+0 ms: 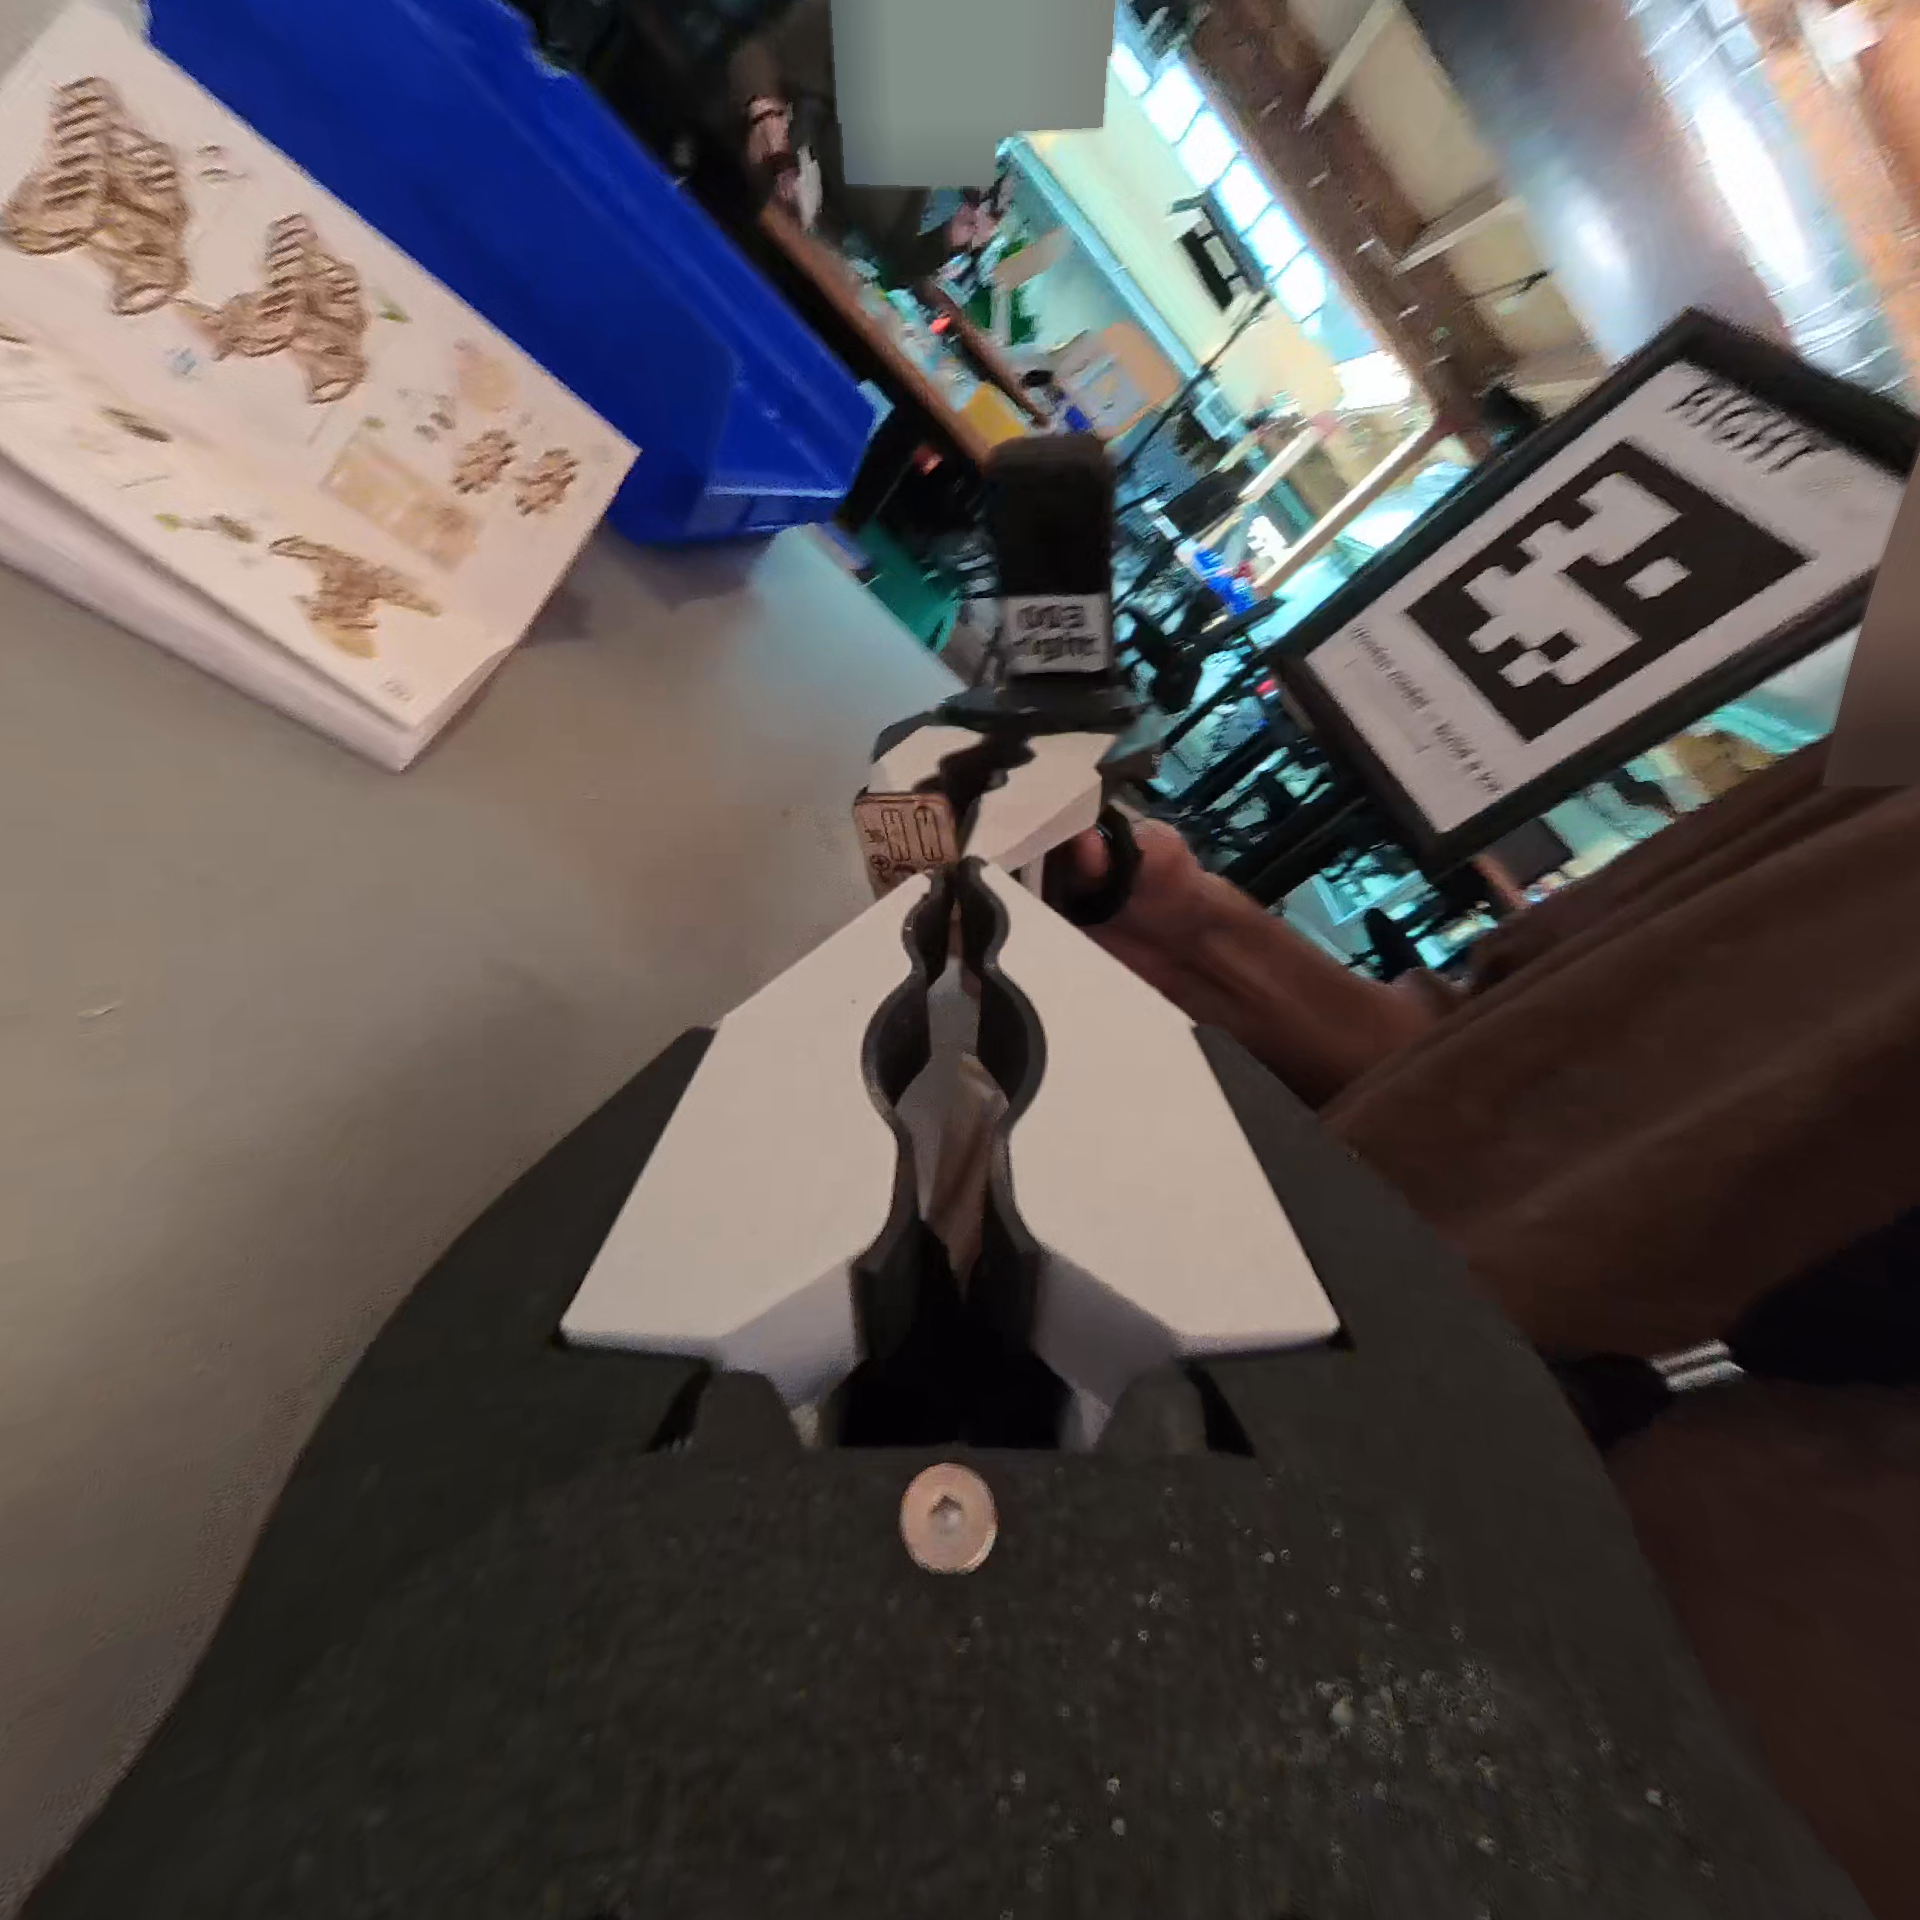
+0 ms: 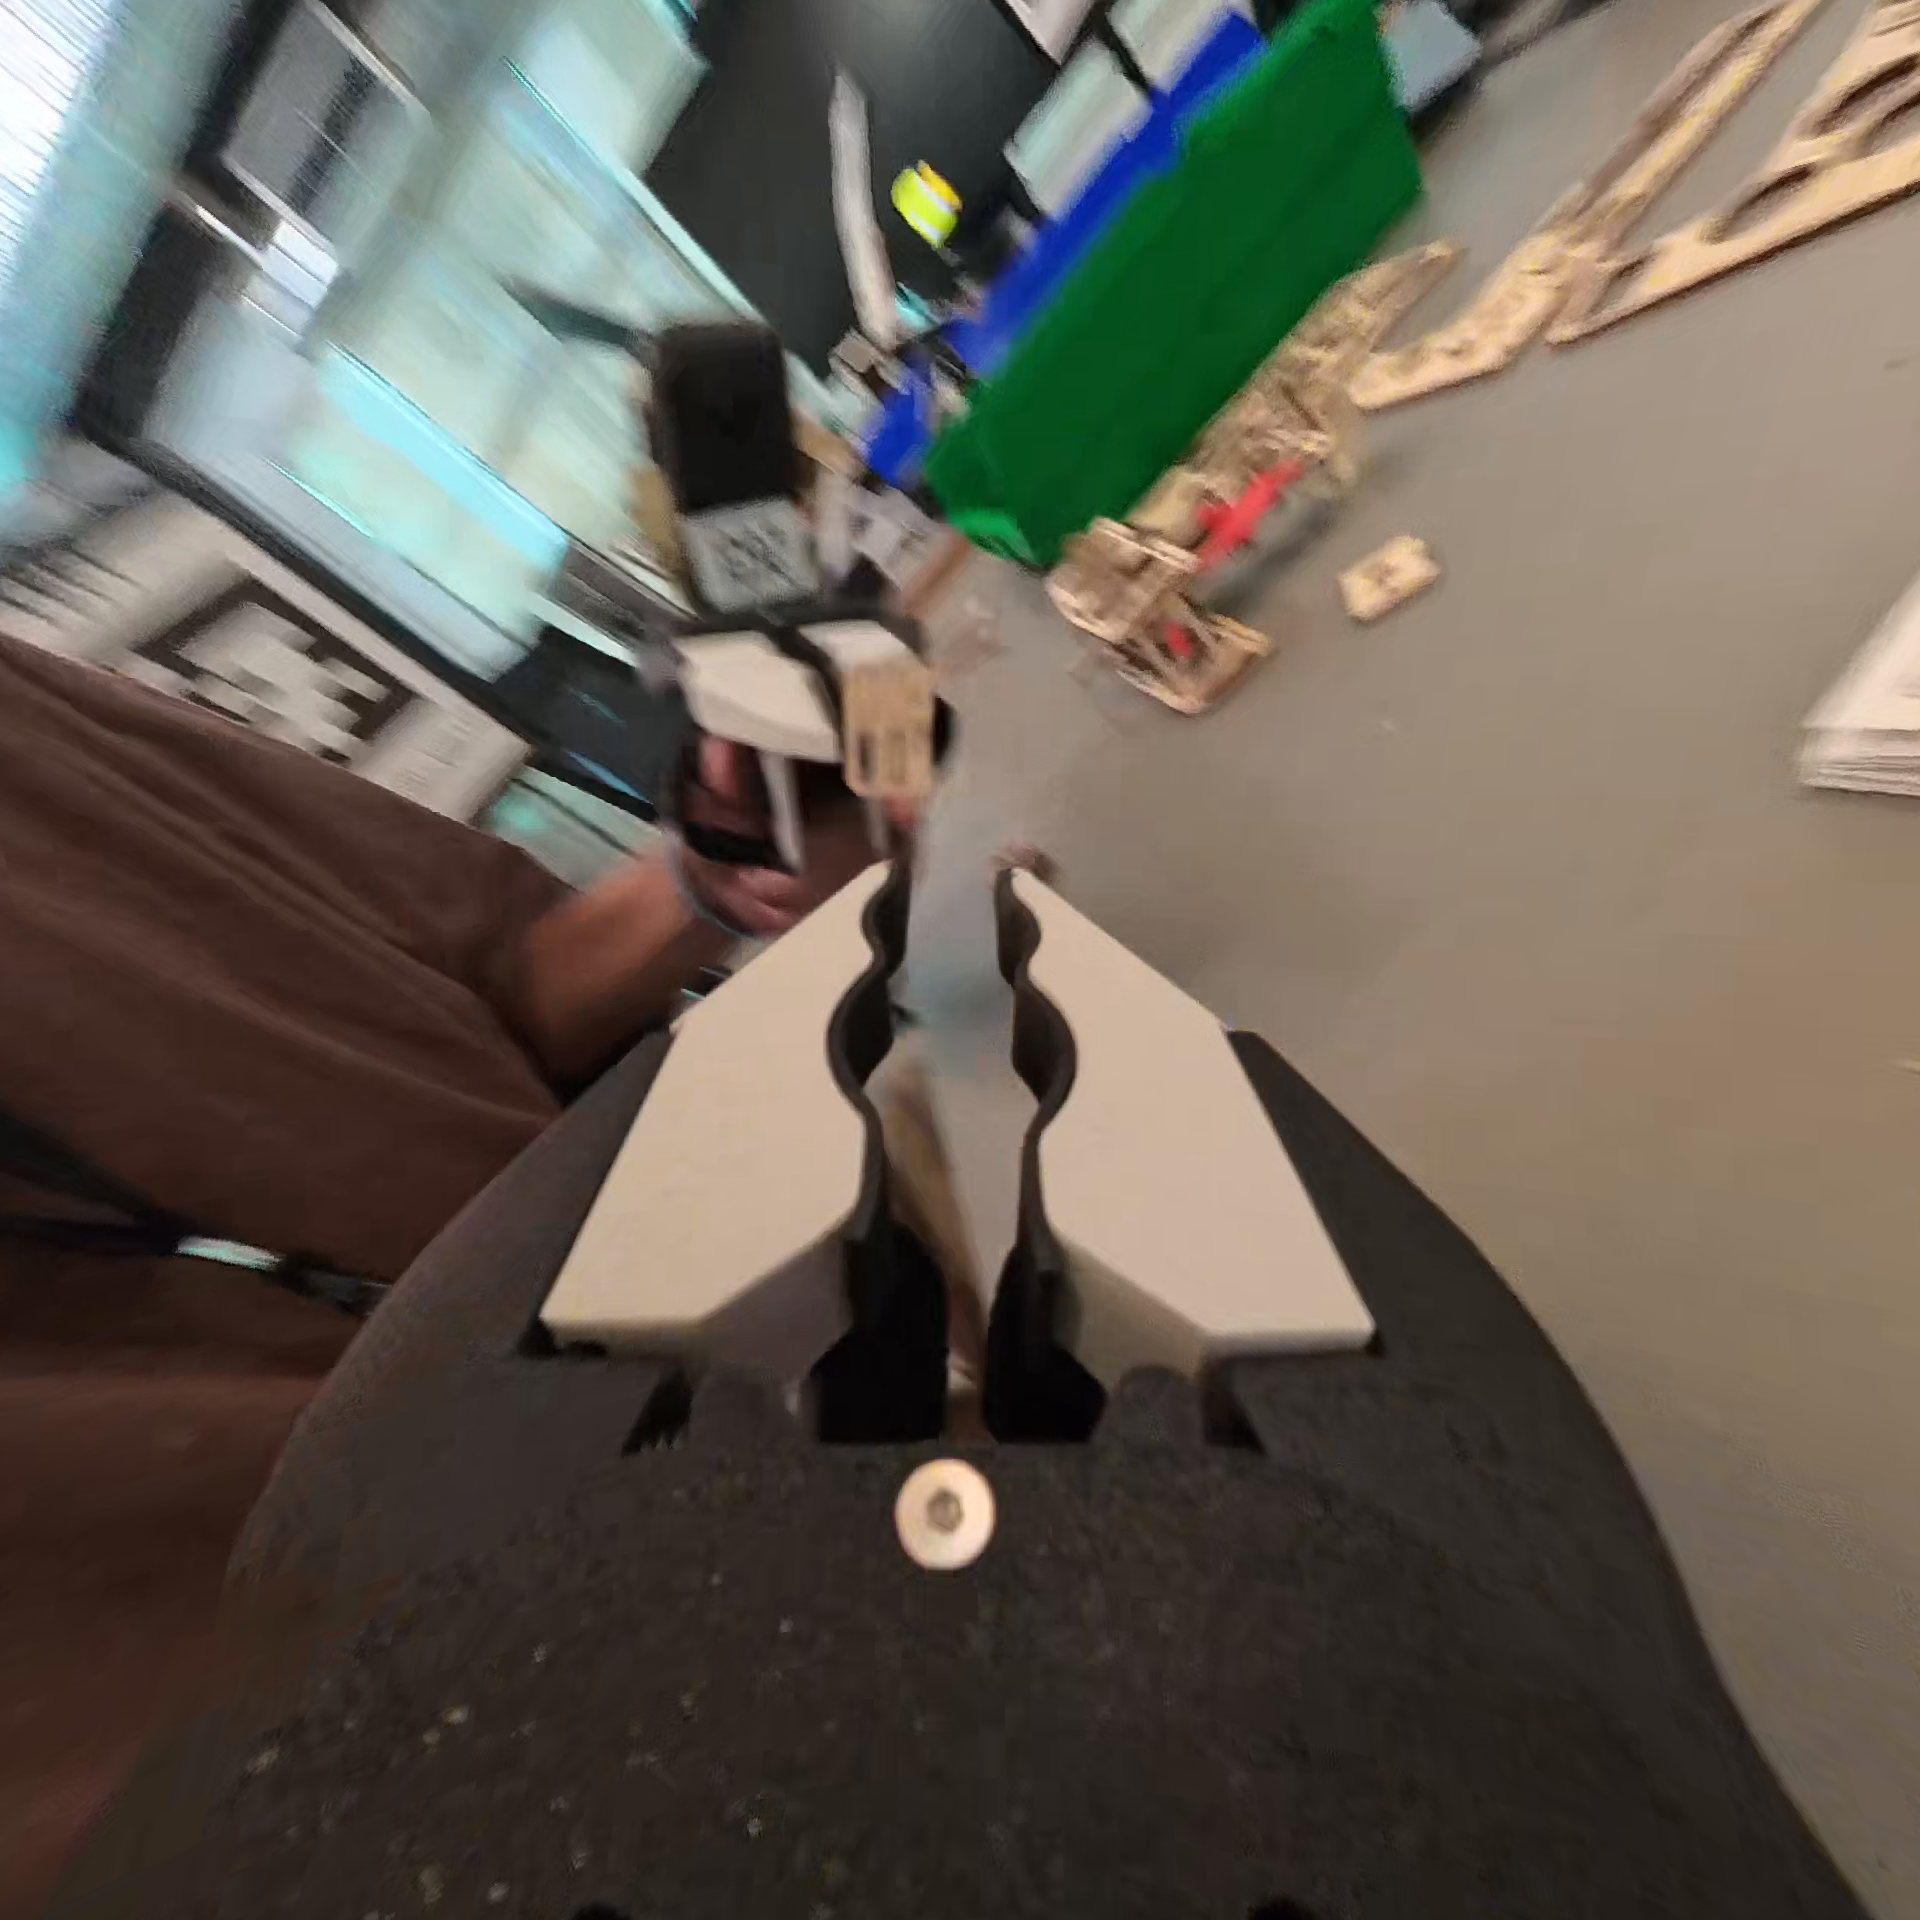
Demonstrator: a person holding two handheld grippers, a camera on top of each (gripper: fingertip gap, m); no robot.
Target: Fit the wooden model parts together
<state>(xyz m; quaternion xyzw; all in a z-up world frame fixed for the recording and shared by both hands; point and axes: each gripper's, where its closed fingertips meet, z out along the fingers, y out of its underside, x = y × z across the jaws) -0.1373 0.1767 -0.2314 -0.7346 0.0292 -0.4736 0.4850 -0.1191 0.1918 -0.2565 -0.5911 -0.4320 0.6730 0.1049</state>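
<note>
My left gripper (image 1: 951,875) is shut, its tips pinching the edge of a small flat wooden part (image 1: 900,840) with cut-out slots, held above the grey table (image 1: 416,1039). The right gripper (image 1: 1023,774) faces it closely from beyond the part. In the blurred right wrist view my right gripper (image 2: 948,883) is open and empty, just short of the same wooden part (image 2: 888,740), which the left gripper (image 2: 769,686) holds. A partly built wooden model (image 2: 1184,592) with red pieces stands on the table at the right.
An instruction booklet (image 1: 260,416) and a blue bin (image 1: 540,270) lie far left. A framed marker sign (image 1: 1600,613) stands to the right. Punched wooden sheets (image 2: 1579,239), a green bin (image 2: 1174,343), a loose wooden piece (image 2: 1387,577) and a paper stack (image 2: 1870,717) are nearby. A brown sleeve (image 2: 208,935) shows.
</note>
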